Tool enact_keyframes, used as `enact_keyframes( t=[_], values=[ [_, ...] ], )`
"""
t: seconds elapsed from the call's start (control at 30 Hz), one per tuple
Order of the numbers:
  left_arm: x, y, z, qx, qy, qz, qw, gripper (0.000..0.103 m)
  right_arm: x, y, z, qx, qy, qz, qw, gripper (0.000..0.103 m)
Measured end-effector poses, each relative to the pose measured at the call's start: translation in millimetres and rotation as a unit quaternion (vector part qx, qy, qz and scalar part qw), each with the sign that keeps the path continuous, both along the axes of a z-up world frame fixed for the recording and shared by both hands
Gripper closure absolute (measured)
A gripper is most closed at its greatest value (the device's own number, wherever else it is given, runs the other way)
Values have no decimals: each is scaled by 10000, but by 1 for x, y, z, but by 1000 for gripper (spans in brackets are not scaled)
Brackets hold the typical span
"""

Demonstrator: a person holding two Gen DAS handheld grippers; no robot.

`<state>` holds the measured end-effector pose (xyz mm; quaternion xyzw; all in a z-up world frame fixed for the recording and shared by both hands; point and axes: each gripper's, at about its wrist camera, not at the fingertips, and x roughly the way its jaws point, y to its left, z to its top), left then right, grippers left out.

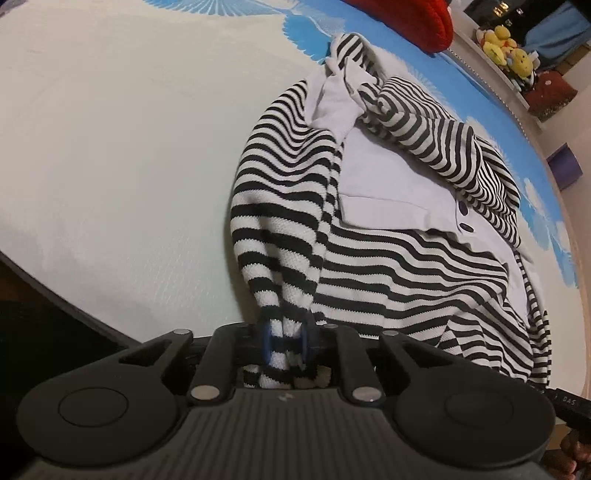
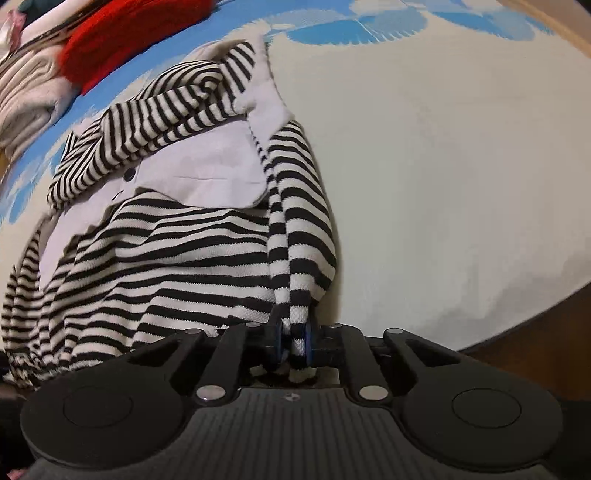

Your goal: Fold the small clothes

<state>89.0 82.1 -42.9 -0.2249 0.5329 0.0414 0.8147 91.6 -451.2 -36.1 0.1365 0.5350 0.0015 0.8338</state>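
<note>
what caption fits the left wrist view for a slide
Left claw shut on a bunched edge of the striped top, lying on the white and blue bed cover.

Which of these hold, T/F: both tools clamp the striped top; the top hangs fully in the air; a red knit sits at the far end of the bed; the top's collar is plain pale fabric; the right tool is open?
1. Both the left tool and the right tool clamp the striped top. True.
2. The top hangs fully in the air. False: most of it lies on the bed.
3. A red knit sits at the far end. True.
4. The collar is plain pale fabric. True.
5. The right tool is open. False: it is shut on striped fabric.
</note>
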Motion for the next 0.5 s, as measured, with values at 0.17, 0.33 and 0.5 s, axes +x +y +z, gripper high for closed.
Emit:
enact_keyframes(
  t=[0.17,0.33,0.5],
  values=[
    [-2,-4,1,122,-57,-61,9999,91,-3,0,1,-56,-63,9,10000,95],
    [-5,2,0,14,-48,-32,10000,91,-2,2,1,-113,-64,44,9999,95],
    [-5,3,1,12,-77,-41,10000,91,-2,4,2,-166,-97,81,9998,96]
  ],
)
